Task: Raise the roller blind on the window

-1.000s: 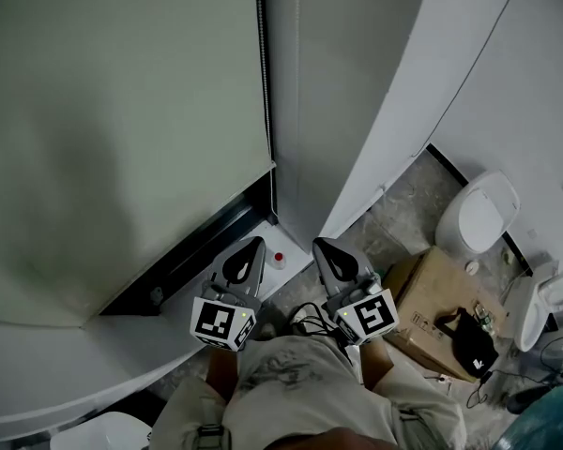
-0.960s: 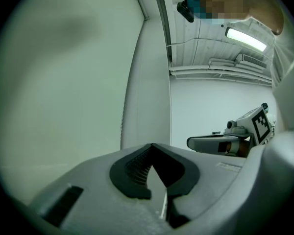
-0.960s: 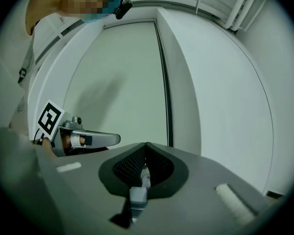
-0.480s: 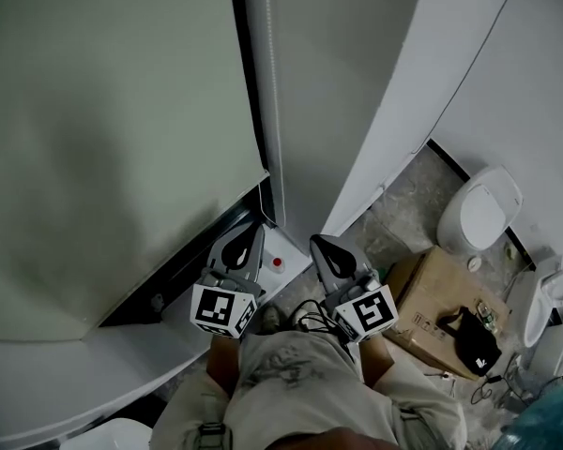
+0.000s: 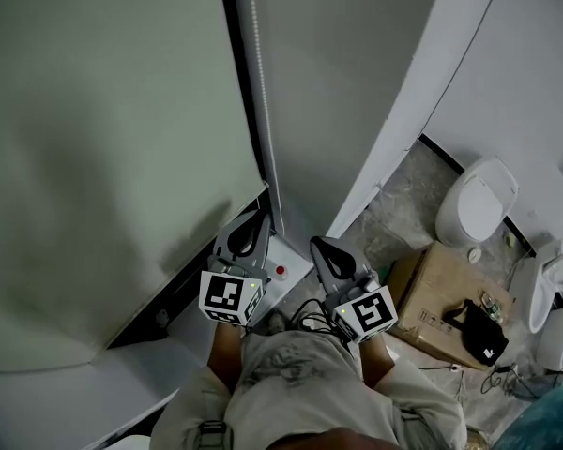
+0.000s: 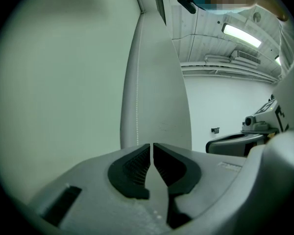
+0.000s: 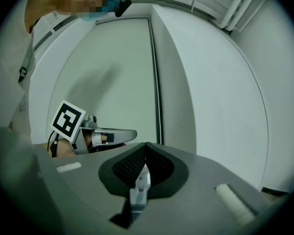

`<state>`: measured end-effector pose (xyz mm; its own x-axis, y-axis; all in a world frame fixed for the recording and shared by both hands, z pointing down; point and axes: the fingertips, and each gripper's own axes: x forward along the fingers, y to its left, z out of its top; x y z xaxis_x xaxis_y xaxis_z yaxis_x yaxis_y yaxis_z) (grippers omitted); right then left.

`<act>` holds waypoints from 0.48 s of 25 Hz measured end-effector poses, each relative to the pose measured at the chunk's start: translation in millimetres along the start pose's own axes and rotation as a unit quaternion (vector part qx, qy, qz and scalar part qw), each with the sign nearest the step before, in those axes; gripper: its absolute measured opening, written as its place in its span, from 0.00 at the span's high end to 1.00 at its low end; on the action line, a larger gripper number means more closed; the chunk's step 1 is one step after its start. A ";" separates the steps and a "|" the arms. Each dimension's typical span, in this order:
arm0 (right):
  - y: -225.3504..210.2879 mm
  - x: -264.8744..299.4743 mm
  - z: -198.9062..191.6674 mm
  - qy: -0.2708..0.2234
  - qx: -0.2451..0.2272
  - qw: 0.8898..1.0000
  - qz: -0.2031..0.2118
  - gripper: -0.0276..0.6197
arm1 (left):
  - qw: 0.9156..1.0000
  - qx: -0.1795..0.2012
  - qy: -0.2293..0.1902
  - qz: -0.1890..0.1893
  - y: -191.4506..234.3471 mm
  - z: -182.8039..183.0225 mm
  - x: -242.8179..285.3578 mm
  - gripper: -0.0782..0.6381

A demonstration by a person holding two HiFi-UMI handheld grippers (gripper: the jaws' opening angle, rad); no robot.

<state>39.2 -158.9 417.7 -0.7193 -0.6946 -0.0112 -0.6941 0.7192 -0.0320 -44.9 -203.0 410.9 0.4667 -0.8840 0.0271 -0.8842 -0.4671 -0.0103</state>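
Jaws of left gripper [image 5: 259, 219] parting, empty

The right gripper [image 7: 146, 148] has its jaws closed together, with nothing between them. Beyond the jaw tips, the bead chain [image 7: 159, 97] hangs vertically beside the right edge of the roller blind [image 7: 112, 77].

The roller blind [image 5: 103, 157] is a plain pale grey-green, and its bead chain [image 5: 259, 111] is white. My left gripper [image 5: 260, 216] and right gripper [image 5: 316, 243] are grey with black ribbed pads [image 6: 132, 168], each with a cube of black-and-white square markers. My trousers [image 5: 291, 382] are khaki. The floor [image 5: 403, 204] is mottled grey, the cardboard box [image 5: 432, 293] brown and the toilet [image 5: 474, 204] white. A small red dot [image 5: 281, 272] marks the white ledge [image 5: 296, 259].
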 end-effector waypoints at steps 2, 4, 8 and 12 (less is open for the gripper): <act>0.0 3.3 -0.4 0.002 0.000 1.000 -0.004 0.94 | 1.000 0.001 0.000 -0.005 3.3 0.4 5.3 0.84; 0.3 7.1 1.6 -0.001 -0.002 1.000 -0.008 0.94 | 1.000 0.001 -0.001 -0.011 6.6 0.5 10.1 0.84; -3.3 11.4 -0.4 0.003 -0.004 1.000 -0.016 0.94 | 1.000 0.001 0.002 -0.020 11.2 -2.8 22.8 0.82; -11.1 13.7 -4.2 0.008 -0.001 1.000 -0.026 0.94 | 1.000 0.001 0.006 -0.028 14.4 -7.2 38.2 0.79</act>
<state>36.9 -176.3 422.1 -0.6831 -0.7303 0.0064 -0.7302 0.6827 -0.0292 -40.0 -243.3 419.1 0.5148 -0.8565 0.0388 -0.8568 -0.5155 -0.0107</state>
